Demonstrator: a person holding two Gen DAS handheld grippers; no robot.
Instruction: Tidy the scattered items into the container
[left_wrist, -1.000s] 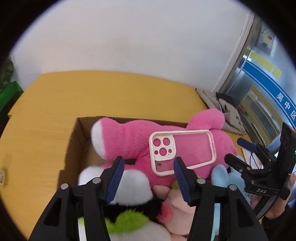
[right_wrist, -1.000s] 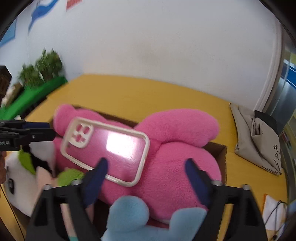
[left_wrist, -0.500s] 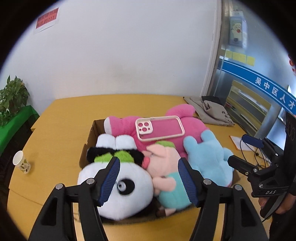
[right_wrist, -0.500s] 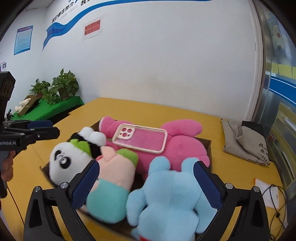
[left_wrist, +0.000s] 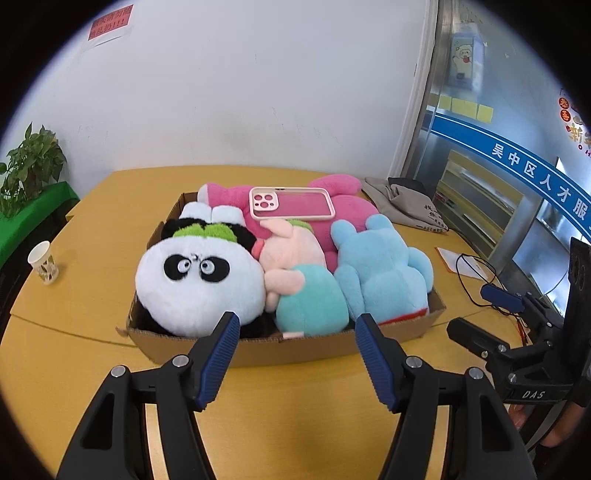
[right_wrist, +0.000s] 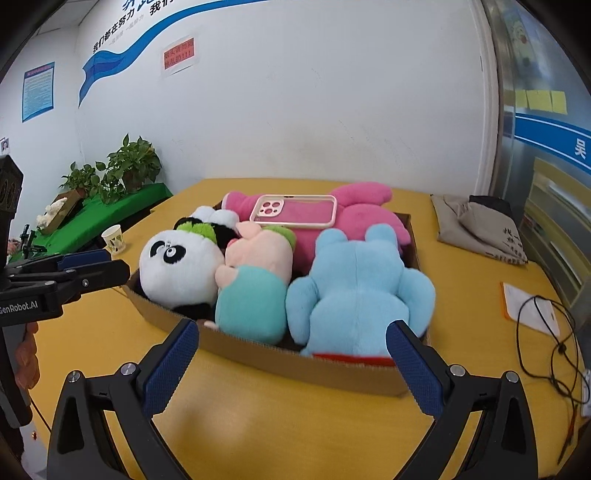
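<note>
Both grippers hang above the near edge of the table (left_wrist: 110, 229), each with its blue-padded fingers spread wide and nothing between them. The left gripper (left_wrist: 297, 352) sits just short of the box's front wall; the right gripper (right_wrist: 291, 363) is at the same wall, off to the right of the other.

The box (left_wrist: 295, 349), a shallow cardboard tray, is packed full. A panda (left_wrist: 199, 280) fills the front left corner, a pink doll in a teal outfit (left_wrist: 306, 288) lies pressed beside it, and a blue plush (left_wrist: 380, 269) takes the front right. Behind them a pink plush (left_wrist: 347, 210) stretches across the back, and a phone case (left_wrist: 291, 204), pale-rimmed and clear, lies flat on top of it, camera cut-outs to the left.

Outside the box, a paper cup (left_wrist: 43, 262) stands well apart on the left of the table. A grey cloth bag (right_wrist: 480, 229) lies at the far right, with a sheet of paper (right_wrist: 528, 301) and a black cable (right_wrist: 554, 332) nearer the edge. Potted plants (right_wrist: 122, 170) stand on a green surface by the wall.
</note>
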